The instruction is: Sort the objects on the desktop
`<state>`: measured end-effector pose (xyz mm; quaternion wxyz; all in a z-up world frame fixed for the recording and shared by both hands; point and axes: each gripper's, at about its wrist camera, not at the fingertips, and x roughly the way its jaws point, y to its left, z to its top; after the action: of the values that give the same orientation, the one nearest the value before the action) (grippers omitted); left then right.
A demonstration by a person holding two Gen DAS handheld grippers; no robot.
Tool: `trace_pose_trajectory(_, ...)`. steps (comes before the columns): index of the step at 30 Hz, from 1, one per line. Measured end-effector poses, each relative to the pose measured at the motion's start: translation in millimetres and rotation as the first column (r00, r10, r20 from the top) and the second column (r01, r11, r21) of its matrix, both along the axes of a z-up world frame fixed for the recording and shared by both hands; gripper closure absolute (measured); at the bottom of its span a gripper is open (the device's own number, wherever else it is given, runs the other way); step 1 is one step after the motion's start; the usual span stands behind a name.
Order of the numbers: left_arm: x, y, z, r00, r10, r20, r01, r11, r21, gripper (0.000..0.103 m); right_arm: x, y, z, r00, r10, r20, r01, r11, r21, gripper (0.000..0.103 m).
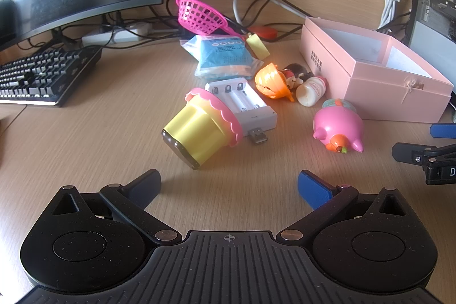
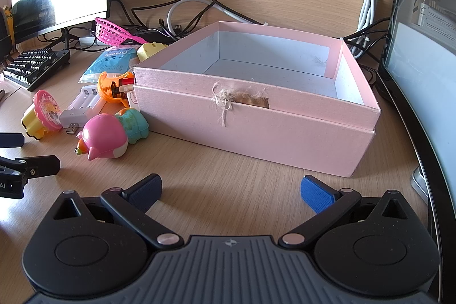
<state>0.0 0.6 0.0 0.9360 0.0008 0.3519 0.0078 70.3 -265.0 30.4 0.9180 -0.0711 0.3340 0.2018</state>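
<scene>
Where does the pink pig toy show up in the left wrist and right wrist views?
Left wrist: the pink pig toy lies right of centre, just in front of the pink box.
Right wrist: the pink pig toy lies at left, off the box's left front corner.
Shared landmark: the pink box.

Both the left gripper (image 1: 229, 188) and right gripper (image 2: 231, 191) hover low, jaws spread wide.

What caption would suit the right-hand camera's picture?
Open right gripper faces an empty pink box on a wooden desk, toys heaped at its left.
</scene>
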Motion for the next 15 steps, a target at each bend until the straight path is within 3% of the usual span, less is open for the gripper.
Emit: trace_pose_trajectory(15,0.1,0.2,0.0,1.000,0.001,-0.002,-0.001,1.000,0.001,0.000,3.7,-0.1,5.1,0.997,-0.017,-0.077,0.015,0.999,-0.032,0.000)
